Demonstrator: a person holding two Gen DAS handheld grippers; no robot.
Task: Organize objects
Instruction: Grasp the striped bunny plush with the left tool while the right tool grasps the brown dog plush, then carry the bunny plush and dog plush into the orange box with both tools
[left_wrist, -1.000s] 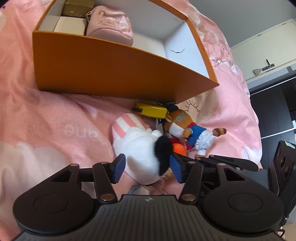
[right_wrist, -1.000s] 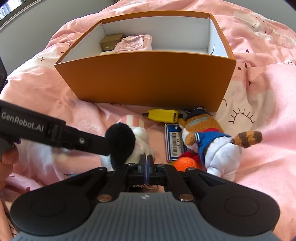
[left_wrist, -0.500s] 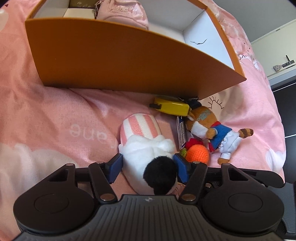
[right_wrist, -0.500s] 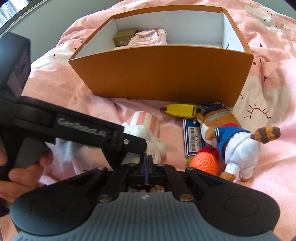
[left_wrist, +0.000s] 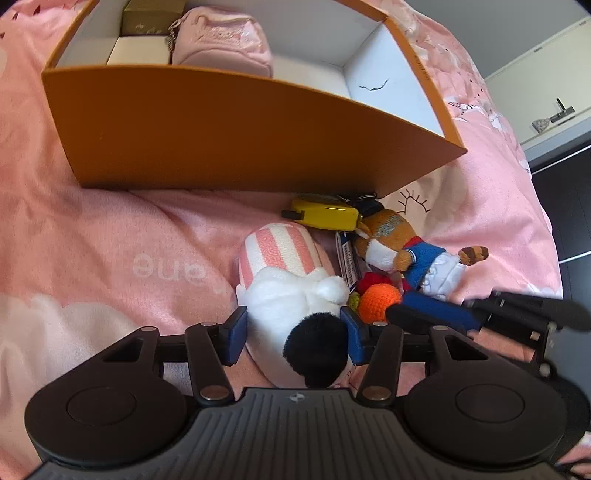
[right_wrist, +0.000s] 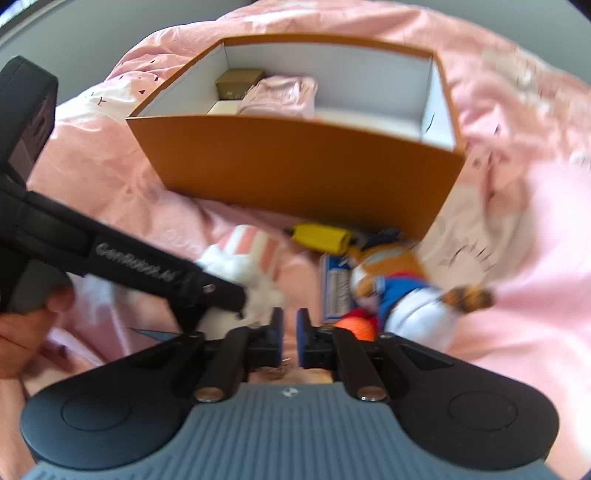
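Left wrist view: looks steeply down along the left gripper (left_wrist: 293, 341) onto the pink bed (left_wrist: 110, 236), close over the white plush (left_wrist: 291, 295), facing the orange box (left_wrist: 236, 136) beyond.

Right wrist view: same downward tilt along the right gripper (right_wrist: 290, 338), set to the right of the left one, blurred.

Shared: orange box, white plush, yellow case (right_wrist: 320, 236), dressed plush (right_wrist: 399, 284). Each view catches the other gripper at its edge.

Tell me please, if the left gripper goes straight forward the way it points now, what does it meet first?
Most likely the white plush toy with the black pompom. It already lies between the closing fingers of the left gripper, directly ahead. Under and beyond it is only the pink blanket. Depth is hard to judge in this fisheye view.
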